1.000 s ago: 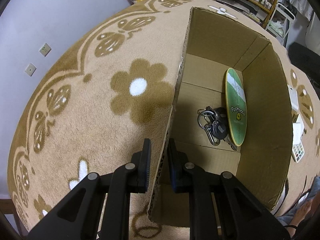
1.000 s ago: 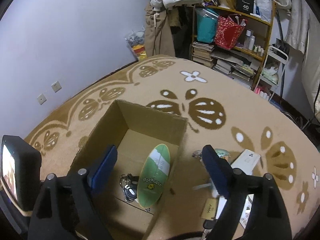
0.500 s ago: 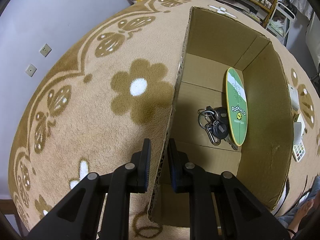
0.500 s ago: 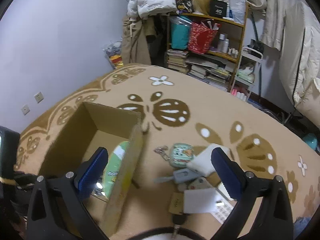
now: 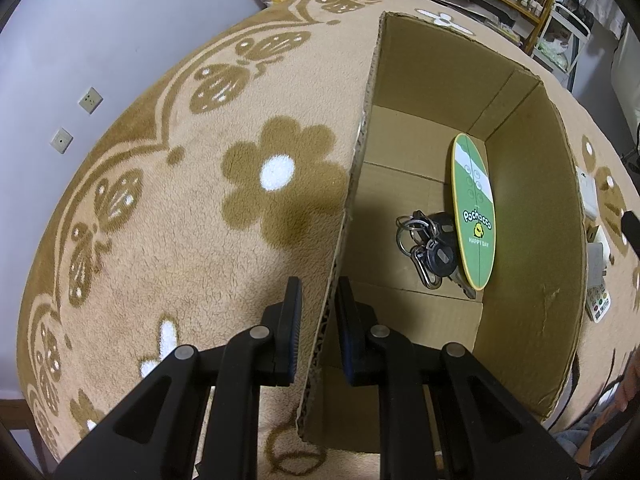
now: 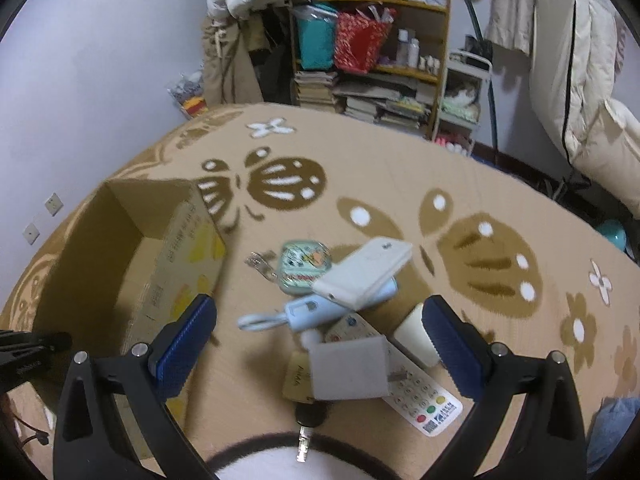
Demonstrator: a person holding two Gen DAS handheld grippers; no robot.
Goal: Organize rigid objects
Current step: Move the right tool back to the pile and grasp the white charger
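The left wrist view looks steeply down, close over the cardboard box (image 5: 436, 92); the right wrist view faces the shelf (image 6: 384, 40) from higher, sharing that box (image 6: 132, 248).

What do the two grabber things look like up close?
Both are black plastic. The left gripper has two flat, narrow fingers with dark blue ridged pads on their inner faces. Round silver rivets join its angular arms, which have cut-out gaps. The right gripper looks the same, with brighter blue ribbed fingers. No cables, markings or sleeves show on them.

The right gripper (image 6: 320, 336) hangs wide open above a clutter pile; the cardboard box (image 6: 120, 248) sits at nine o'clock.
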